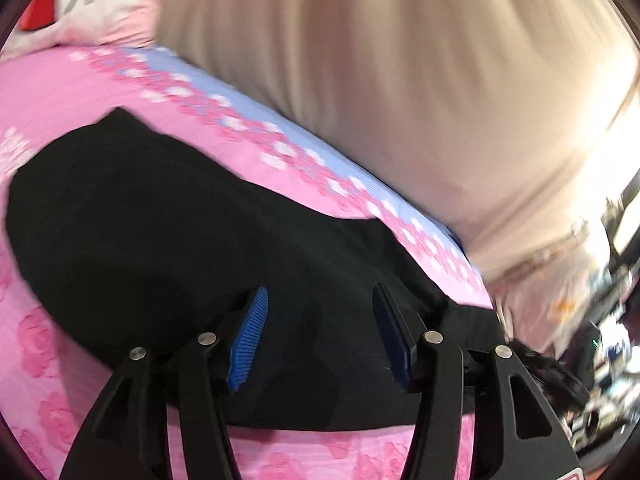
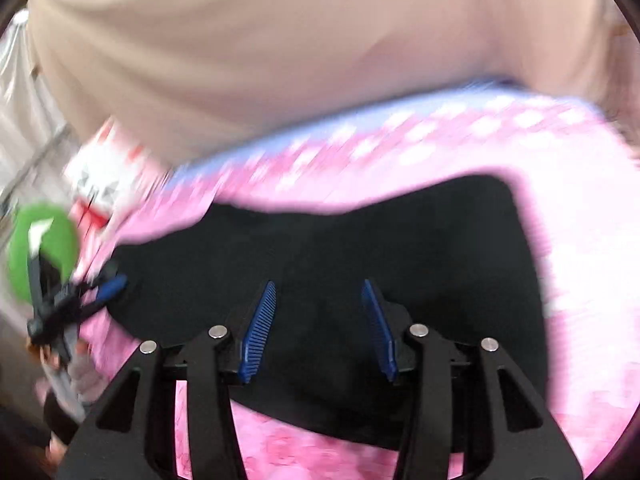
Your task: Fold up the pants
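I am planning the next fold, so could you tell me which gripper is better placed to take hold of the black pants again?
Probably the left gripper: it hangs open by an edge of the black fabric pants on the pink floral bedspread. The right gripper, also open, hovers over their middle.

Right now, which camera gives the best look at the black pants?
The left wrist view: the pants are sharper there, lying on the pink sheet with their outline clear to the far end. The right wrist view shows the pants too, but smeared by blur, edges glowing.
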Action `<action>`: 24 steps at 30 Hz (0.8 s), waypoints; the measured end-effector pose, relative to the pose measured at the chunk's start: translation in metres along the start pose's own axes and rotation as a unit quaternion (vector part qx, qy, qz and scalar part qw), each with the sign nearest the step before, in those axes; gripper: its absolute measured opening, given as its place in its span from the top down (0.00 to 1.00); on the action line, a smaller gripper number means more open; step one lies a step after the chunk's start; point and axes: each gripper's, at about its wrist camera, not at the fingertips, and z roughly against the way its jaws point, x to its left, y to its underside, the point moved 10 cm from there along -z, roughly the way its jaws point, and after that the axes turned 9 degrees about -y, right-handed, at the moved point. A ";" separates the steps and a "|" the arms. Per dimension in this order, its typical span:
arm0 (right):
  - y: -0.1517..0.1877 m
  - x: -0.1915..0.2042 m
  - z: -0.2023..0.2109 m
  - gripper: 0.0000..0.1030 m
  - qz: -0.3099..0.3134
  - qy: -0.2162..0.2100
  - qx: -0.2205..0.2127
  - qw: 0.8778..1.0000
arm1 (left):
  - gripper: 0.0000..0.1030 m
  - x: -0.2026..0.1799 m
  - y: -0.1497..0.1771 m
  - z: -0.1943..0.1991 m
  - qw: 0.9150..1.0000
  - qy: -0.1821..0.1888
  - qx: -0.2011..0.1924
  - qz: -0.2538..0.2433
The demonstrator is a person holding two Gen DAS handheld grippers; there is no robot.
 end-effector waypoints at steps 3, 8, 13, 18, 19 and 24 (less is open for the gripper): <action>-0.030 -0.043 0.048 0.57 -0.065 0.028 -0.086 0.994 | 0.49 0.005 0.000 0.000 1.000 0.006 0.004 0.015; -0.033 -0.060 0.019 0.77 -0.072 0.020 -0.056 0.996 | 0.41 -0.005 0.003 -0.003 0.999 -0.025 -0.002 -0.022; 0.015 -0.101 -0.037 0.88 -0.042 0.116 0.038 0.992 | 0.40 -0.004 0.005 -0.002 0.999 -0.027 -0.002 -0.019; 0.000 -0.060 -0.007 0.85 -0.061 0.044 -0.005 0.997 | 0.35 -0.004 0.004 -0.004 1.000 -0.024 -0.001 -0.016; 0.003 -0.056 -0.012 0.85 -0.044 0.051 0.004 0.998 | 0.34 -0.006 0.005 -0.004 0.999 -0.028 -0.002 -0.022; 0.031 -0.078 -0.029 0.80 -0.065 0.083 0.045 0.993 | 0.32 -0.008 0.004 0.004 0.999 -0.038 -0.020 -0.031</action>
